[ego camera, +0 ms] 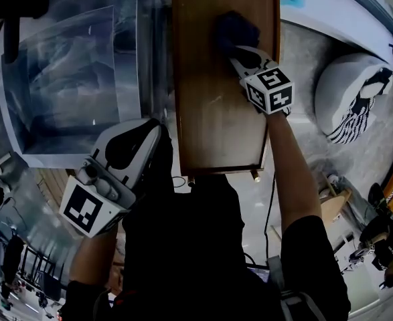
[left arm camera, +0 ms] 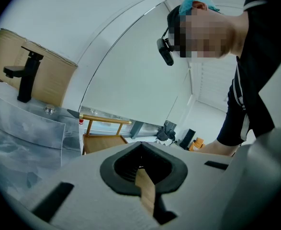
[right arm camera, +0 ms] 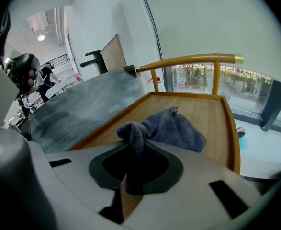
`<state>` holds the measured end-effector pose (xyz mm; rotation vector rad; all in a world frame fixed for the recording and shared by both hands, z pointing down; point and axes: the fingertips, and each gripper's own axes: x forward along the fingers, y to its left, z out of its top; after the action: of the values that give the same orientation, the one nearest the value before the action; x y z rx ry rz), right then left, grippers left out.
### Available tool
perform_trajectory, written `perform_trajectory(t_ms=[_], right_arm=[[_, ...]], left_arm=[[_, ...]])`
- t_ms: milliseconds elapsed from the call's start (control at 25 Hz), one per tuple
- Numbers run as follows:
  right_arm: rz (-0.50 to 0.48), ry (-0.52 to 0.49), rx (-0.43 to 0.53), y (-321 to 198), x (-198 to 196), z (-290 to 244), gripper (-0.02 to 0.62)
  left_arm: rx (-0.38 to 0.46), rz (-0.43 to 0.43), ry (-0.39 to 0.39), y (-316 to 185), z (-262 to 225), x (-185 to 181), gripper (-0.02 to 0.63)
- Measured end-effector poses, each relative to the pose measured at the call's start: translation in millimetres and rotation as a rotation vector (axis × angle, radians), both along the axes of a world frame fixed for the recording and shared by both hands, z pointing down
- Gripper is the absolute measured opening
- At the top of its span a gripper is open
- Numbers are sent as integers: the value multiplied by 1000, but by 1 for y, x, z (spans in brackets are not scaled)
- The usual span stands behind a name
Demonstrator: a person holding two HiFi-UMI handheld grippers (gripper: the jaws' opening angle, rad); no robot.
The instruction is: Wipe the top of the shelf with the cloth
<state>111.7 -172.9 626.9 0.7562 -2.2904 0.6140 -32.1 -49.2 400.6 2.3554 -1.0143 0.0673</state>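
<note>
The wooden shelf top (ego camera: 209, 112) runs up the middle of the head view, with raised edges. A dark blue cloth (ego camera: 235, 31) lies bunched on its far part. My right gripper (ego camera: 240, 55) reaches over the shelf and is shut on a fold of the cloth (right arm camera: 171, 128), which spreads onto the wood (right arm camera: 205, 110) ahead of the jaws. My left gripper (ego camera: 152, 131) hangs off the shelf's near left corner, close to the person's body. Its jaws (left arm camera: 142, 169) are shut with nothing between them, and it points up past the person.
A grey marbled sink counter (ego camera: 69, 79) with a black faucet (left arm camera: 25, 75) borders the shelf's left side. A wooden rail (right arm camera: 188, 60) crosses the shelf's far end. A white round pouf (ego camera: 353, 95) with a striped cloth stands on the floor to the right.
</note>
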Motion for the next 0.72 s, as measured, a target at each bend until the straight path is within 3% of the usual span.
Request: perform_trajectory(t_ms=[720], right_arm=[[-24, -12, -83, 103, 6, 2, 48]], left_arm=[[18, 55, 13, 45, -5, 20, 18]])
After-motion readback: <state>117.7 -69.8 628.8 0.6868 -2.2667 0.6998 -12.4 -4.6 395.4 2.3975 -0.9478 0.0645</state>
